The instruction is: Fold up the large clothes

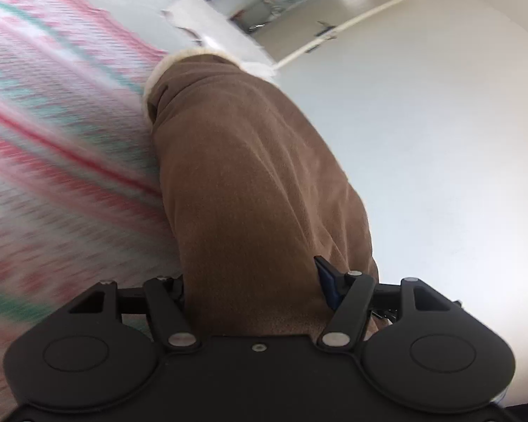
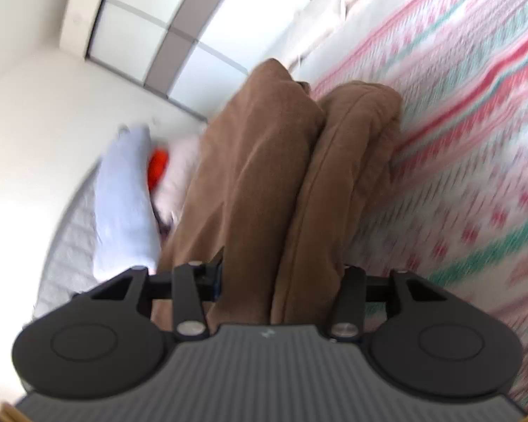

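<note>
While both my tongs are wrapped in brown cloth, this is what I see.

Garment: one brown coat, soft and suede-like, with a cream fleecy trim showing at its far end in the left wrist view.

Shape of it: in the right wrist view the brown coat runs away from me in two thick padded rolls lying side by side, with a deep crease between them.

Where it is: lifted between my two hands, its far part reaching down to the bed's quilt, which is striped in pink, red and green.

Left tongs: clamped on a bunch of the coat; cloth fills the whole gap, and one blue pad presses into it on the right side.

Right tongs: likewise gripping the coat; both rolls pass between the jaws, and the fingertips are buried in fabric.

Quilt in the right view: the same striped quilt lies to the right of the coat, blurred.

Count, coats: one.

Count, tongs: two, one in each view.

Count, other things on the bed: a pale blue cloth, an orange item too blurred to name, and something white beside it.

Room: white cupboard doors behind the coat.
</note>
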Available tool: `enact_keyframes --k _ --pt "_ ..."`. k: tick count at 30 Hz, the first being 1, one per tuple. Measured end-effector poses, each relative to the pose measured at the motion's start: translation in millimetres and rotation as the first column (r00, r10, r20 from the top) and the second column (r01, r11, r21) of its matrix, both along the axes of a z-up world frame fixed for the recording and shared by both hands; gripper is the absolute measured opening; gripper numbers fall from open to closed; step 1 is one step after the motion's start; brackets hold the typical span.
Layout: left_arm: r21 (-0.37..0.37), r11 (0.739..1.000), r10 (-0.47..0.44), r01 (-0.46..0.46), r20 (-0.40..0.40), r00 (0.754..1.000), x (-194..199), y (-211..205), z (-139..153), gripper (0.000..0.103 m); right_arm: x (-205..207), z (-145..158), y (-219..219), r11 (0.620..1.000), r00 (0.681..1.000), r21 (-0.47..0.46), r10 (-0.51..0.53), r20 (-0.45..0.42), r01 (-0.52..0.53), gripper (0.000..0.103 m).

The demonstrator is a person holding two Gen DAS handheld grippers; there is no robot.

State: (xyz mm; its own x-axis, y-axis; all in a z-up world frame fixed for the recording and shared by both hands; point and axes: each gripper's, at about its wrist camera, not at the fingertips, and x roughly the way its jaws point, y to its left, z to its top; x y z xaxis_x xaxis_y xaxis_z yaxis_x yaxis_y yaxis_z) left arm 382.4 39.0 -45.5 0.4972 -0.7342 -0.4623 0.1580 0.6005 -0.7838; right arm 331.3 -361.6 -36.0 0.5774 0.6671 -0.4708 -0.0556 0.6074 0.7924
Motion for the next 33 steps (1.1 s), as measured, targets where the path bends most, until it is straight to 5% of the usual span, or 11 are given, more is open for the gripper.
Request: enact_keyframes --k 3,5,9,13,18,22,24,26,30,33 --pt "0.15 0.987 0.069 -0.06 -0.056 0.996 -24 16 -25 0.077 2 -27 32 0.996 0.988 -0.087 0.017 -0.152 -0.031 0.065" --pt "0.225 0.967 0.114 -0.122 0.051 0.992 -48 17 -31 0.078 -10 -35 42 0.988 0.988 -0.152 -0.016 -0.154 -0.008 0.085" --pt "0.238 0.948 0.166 -0.212 0.2 0.966 -80 20 -12 0.079 -46 -17 31 0.983 0.992 -0.163 -0.092 -0.081 0.078 0.087" --pt "0.292 0.914 0.151 -0.281 0.398 0.905 -115 15 8 0.08 -96 9 26 0.951 0.978 -0.231 -0.201 0.048 0.207 0.086" --pt "0.249 0.926 0.134 -0.284 0.487 0.863 -134 6 10 0.077 -119 32 27 0.954 0.978 -0.25 -0.129 0.165 0.168 0.064" --pt "0.218 0.946 0.104 -0.241 0.501 0.859 -125 2 12 0.067 -120 21 49 0.967 0.991 -0.251 0.0 0.134 0.034 0.05" --pt "0.224 0.951 0.073 -0.213 0.508 0.858 -127 0 17 0.062 -115 6 55 0.956 0.994 -0.29 0.002 0.107 0.029 0.025" --pt "0.23 0.956 0.033 -0.181 0.529 0.848 -131 -7 19 0.054 -113 3 58 0.961 0.994 -0.272 -0.013 0.112 0.044 0.014" --pt "0.244 0.967 -0.089 -0.07 0.585 0.806 -151 -22 21 0.047 -130 32 66 0.925 0.954 -0.352 -0.039 0.297 0.147 0.012" --pt "0.324 0.946 -0.193 0.001 0.562 0.805 -154 -36 7 0.039 -114 -3 56 0.878 0.985 -0.457 -0.081 0.155 0.144 0.013"
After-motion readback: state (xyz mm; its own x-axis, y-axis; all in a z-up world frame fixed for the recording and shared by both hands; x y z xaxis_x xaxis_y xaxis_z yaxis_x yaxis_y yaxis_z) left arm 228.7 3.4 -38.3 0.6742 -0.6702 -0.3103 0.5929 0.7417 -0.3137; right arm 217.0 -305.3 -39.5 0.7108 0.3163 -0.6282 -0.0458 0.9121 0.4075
